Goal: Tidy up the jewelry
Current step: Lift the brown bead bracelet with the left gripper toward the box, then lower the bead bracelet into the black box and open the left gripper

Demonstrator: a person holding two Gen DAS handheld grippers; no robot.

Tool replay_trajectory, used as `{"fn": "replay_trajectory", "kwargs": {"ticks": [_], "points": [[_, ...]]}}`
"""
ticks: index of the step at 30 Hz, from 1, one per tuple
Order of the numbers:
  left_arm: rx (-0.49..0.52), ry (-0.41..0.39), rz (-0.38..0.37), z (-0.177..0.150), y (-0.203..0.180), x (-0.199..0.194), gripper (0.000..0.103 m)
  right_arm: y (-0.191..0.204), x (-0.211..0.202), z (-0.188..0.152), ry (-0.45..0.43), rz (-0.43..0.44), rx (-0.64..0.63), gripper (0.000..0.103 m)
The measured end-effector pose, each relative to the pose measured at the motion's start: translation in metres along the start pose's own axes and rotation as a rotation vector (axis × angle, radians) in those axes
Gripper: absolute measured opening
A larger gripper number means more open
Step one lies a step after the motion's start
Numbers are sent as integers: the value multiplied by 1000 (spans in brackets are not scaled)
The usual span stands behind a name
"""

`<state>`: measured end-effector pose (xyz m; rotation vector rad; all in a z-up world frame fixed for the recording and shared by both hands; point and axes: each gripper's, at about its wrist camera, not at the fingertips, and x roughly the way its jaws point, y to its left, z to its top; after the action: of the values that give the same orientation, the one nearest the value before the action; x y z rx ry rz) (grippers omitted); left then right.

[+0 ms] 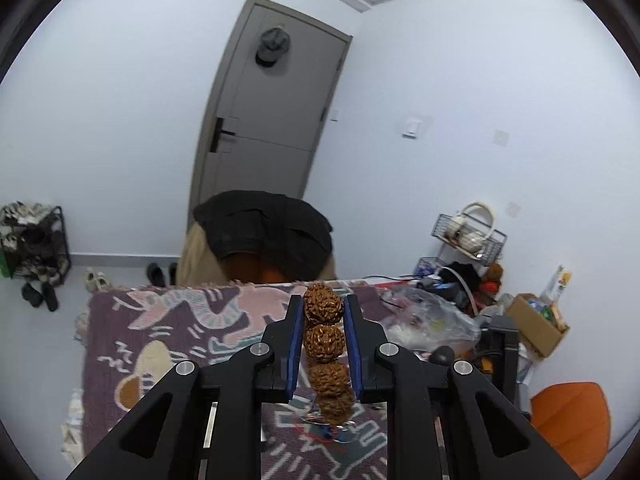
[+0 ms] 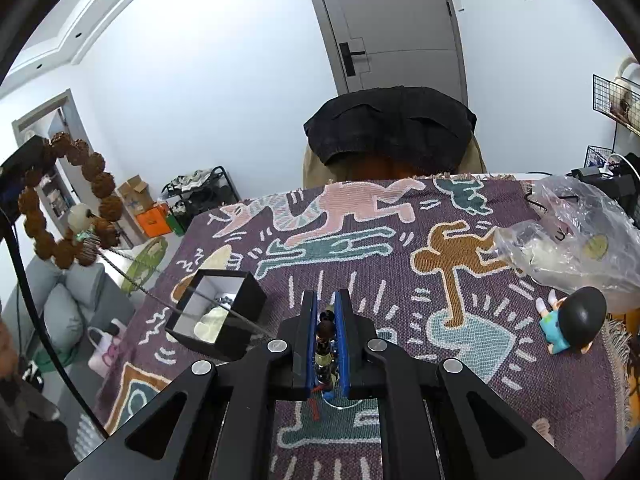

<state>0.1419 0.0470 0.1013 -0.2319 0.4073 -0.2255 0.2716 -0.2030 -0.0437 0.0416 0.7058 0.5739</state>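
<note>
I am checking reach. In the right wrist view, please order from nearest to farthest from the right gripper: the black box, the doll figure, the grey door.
From the right gripper:
1. black box, just left.
2. doll figure, far right, on the rug.
3. grey door, behind the table.

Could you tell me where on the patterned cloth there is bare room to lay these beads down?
The cloth lies bare across its middle, from the black box over to the figurine, and along the far edge toward the draped chair. It is crowded at the right, where the plastic bag sprawls, with the figurine just before it.
</note>
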Motion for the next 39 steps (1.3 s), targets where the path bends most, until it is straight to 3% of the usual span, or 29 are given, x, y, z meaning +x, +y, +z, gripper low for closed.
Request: {"fn": "replay_trajectory", "kwargs": {"ticks": [15,22,32,34,35,37,39], "points": [[-15,-75,115,18,38,-35,21,32,9,12,5,30,-53,10],[-49,-1,148,-1,68,-3,21,56,17,19,15,35,-97,10],[-138,138,117,-46,107,66,22,73,32,24,37,19,-127,10],[-155,174,85,-53,110,78,32,75,36,25,42,20,-129,10],[-163,198,78,-56,110,83,53,77,38,26,46,22,-132,10],[-181,224,71,-63,112,90,84,81,41,27,49,25,-138,10],[-188,202,66,-66,113,86,86,87,44,29,53,34,-146,10]]}}
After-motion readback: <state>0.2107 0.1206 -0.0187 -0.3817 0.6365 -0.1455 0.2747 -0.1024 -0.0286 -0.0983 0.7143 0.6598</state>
